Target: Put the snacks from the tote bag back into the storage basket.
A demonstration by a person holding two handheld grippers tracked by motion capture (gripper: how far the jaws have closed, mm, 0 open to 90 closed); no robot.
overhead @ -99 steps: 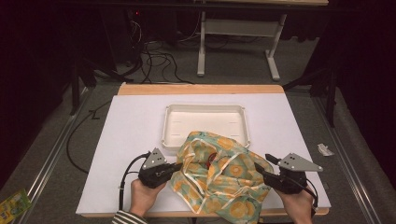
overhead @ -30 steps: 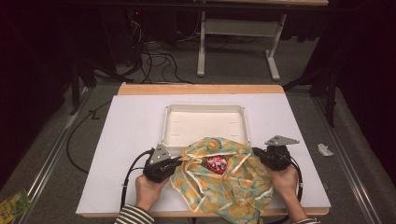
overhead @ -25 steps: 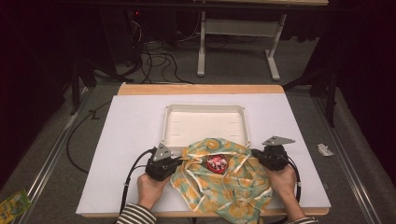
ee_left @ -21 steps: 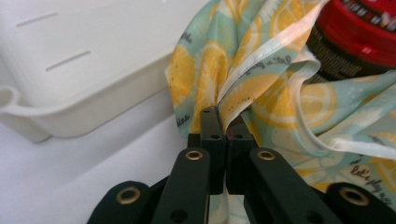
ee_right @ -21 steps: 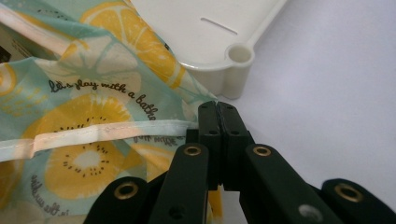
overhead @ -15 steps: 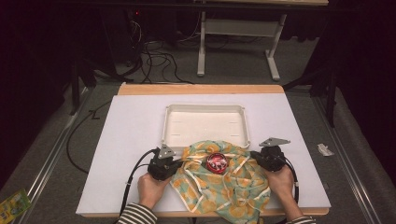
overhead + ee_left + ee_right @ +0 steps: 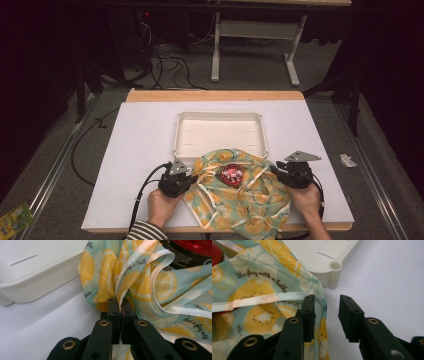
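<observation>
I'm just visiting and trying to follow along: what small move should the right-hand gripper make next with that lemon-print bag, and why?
Probably close the right gripper on the bag edge beside it. In the right gripper view its jaws stand open, with the hem lying against the inner jaw, unheld. The left gripper is pinched shut on the opposite hem, and the red-lidded jar sits in the bag's mouth, so a grip on both sides seems needed.

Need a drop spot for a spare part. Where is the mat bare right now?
Bare: white mat left of the tray, the strip right of the tray, and the band behind it. The tray's floor is bare too. Crowded: near edge, where the lemon-print cloth, red-lidded jar, left gripper and right gripper sit.
</observation>
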